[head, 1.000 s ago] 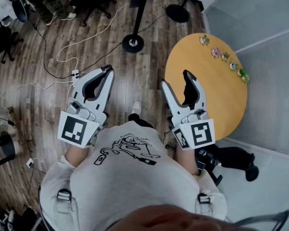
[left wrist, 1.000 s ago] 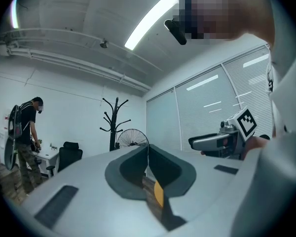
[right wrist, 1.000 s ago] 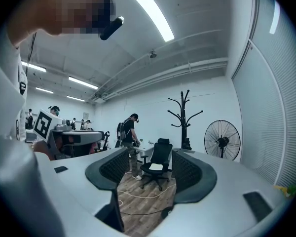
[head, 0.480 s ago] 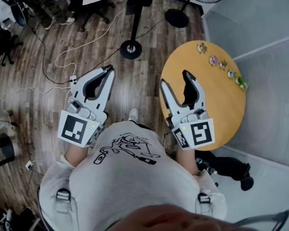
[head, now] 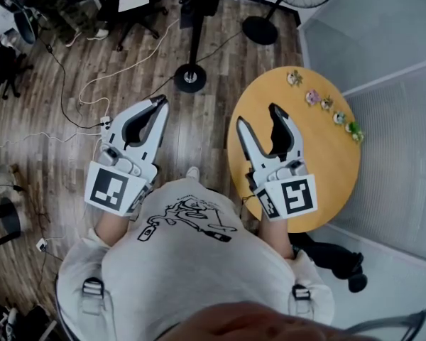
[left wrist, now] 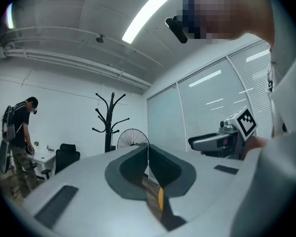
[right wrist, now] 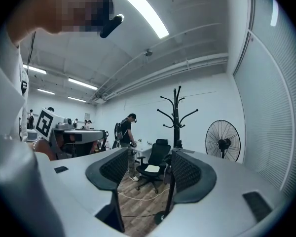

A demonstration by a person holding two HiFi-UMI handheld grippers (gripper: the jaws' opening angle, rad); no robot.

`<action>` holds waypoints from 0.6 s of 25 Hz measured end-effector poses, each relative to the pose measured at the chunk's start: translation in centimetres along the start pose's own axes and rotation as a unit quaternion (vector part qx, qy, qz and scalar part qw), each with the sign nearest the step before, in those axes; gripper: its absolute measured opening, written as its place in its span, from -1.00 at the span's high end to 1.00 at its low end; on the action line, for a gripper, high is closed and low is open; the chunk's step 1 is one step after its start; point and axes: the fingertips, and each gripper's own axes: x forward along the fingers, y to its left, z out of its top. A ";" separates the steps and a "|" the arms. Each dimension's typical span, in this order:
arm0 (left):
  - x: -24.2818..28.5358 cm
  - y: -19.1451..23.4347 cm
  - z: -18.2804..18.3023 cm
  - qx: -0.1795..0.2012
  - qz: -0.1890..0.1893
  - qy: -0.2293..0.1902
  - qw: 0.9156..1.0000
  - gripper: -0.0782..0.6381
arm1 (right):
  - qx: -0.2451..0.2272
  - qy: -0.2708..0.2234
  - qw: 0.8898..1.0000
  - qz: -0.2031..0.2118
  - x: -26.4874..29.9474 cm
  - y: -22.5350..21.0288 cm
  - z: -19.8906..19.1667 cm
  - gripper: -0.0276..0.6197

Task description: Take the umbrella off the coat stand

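Approach phase, by the look of it: nothing grasped, coat stand (head: 192, 45) well ahead on the wood floor (head: 71, 141). To do it well:
- Close the gap first and stop short of the round base.
- Raise the tool to hook height and find the umbrella's handle before committing.
- Lift up and off the hook, no sideways yank; otherwise risk of tipping the stand.

Left gripper (head: 159, 101): jaws clenched tip to tip, only a hairline seam in the left gripper view, empty. Needs opening if picked for the grab.

Umbrella: not made out in any view. Dark bulk high on the stand in the head view, possibly it, cannot tell. Upper hooks seemingly bare in both gripper views.

Right gripper (head: 258, 117): jaws released, wide apart, nothing between them, only a distant office chair (right wrist: 155, 168) and floor beyond. Held over the left edge of the round table (head: 326, 169), so the better candidate for the grasp. Small figurines (head: 325, 105) in a row along the table's far right edge, well apart from both tools.
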 end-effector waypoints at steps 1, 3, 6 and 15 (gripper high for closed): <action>0.4 0.0 -0.1 -0.001 0.001 0.000 1.000 0.75 | -0.001 -0.001 1.000 0.002 0.1 -0.4 0.0 0.08; 1.0 0.0 0.0 0.005 0.004 -0.002 1.000 0.75 | -0.002 -0.001 1.000 0.005 0.4 -1.0 0.0 0.08; 1.8 -0.1 -0.1 0.006 0.008 -0.003 1.000 0.75 | 0.000 0.000 1.000 0.008 0.7 -1.8 -0.2 0.08; 4.0 0.1 -1.0 0.000 0.014 0.007 1.000 0.75 | 0.014 0.005 1.000 0.013 1.8 -3.8 -1.2 0.09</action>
